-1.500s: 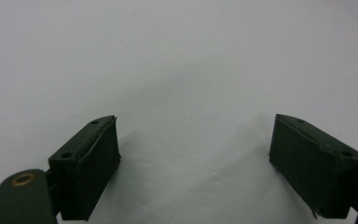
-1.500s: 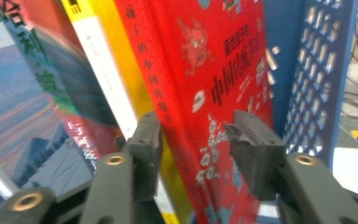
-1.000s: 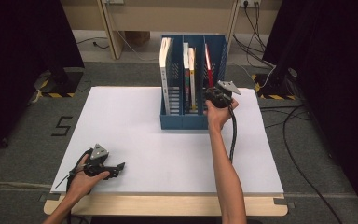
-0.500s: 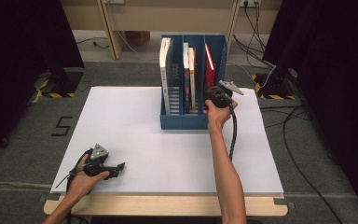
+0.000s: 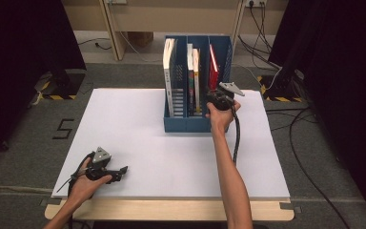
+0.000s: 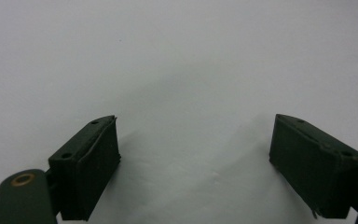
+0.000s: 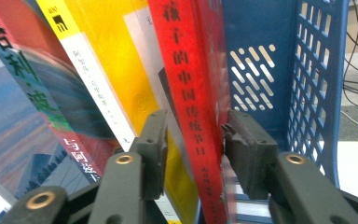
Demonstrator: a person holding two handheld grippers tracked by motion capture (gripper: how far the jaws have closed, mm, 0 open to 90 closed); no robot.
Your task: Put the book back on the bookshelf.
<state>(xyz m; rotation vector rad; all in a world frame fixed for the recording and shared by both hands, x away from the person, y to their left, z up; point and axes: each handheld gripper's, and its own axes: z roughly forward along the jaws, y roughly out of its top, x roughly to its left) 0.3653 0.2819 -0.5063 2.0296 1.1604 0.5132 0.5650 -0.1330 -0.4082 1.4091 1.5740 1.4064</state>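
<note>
The right tool (image 7: 191, 140) has just been reopening its jaws around the red book (image 7: 193, 93) in the rack's (image 5: 226, 52) right compartment, one pad touching, one apart, so pulling now risks slippage; the left tool (image 6: 196, 163) rests apart on the counter (image 5: 138, 124).

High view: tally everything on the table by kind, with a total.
Books: 4
Blue rack: 1
Grippers: 2, the left gripper and the right gripper
Total: 7
</note>
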